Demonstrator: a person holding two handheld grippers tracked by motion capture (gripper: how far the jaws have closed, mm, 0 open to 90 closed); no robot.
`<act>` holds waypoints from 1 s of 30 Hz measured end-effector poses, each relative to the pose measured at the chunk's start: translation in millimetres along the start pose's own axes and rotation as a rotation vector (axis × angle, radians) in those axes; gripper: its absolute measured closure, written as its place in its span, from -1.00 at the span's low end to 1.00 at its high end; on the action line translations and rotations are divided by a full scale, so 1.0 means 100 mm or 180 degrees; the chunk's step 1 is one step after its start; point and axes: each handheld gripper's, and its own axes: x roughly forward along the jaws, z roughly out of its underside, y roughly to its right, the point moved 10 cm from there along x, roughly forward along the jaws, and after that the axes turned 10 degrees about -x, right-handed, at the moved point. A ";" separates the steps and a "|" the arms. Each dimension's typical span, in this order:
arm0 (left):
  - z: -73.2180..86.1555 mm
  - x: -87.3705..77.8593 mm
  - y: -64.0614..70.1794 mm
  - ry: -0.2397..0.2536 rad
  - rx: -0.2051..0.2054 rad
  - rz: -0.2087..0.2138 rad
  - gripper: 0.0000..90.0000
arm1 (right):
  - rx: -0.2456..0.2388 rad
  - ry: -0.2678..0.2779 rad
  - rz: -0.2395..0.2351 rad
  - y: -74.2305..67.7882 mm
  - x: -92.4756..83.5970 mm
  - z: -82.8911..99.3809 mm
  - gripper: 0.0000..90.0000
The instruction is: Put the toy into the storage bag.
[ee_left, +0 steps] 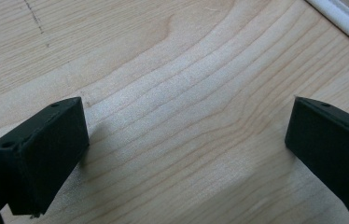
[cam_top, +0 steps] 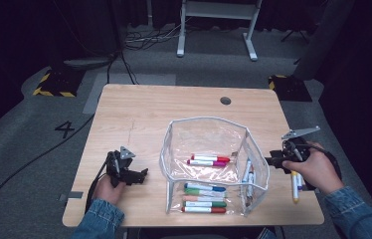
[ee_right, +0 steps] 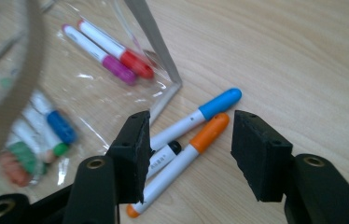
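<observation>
A pale wood-grain bench (cam_top: 139,114) carries a clear plastic pouch (cam_top: 209,164) edged in white, with white-barrelled markers inside capped in red (ee_right: 136,64), magenta (ee_right: 119,70), blue (ee_right: 61,126) and green (ee_right: 24,156). Beside the pouch lie three more white-bodied markers, one with a bright blue cap (ee_right: 219,102), one with an orange cap (ee_right: 209,131) and one with a black cap (ee_right: 173,147). Both the left claw (ee_left: 186,154) and the right claw (ee_right: 189,154) are matt black, and the person's sleeves (cam_top: 97,219) are blue denim.
</observation>
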 end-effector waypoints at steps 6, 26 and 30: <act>0.00 0.00 0.00 0.0001 -0.0005 0.0002 -1.00 | 0.0081 -0.0047 -0.0031 0.00 0.28 0.19 0.09; 0.00 0.00 0.00 -0.0001 0.0000 -0.0001 -1.00 | 0.0107 -0.0402 0.0175 0.05 0.67 0.56 0.27; 0.00 0.00 0.00 0.0000 -0.0003 -0.0001 -1.00 | 0.0251 -0.0528 0.0270 0.08 0.67 0.63 0.55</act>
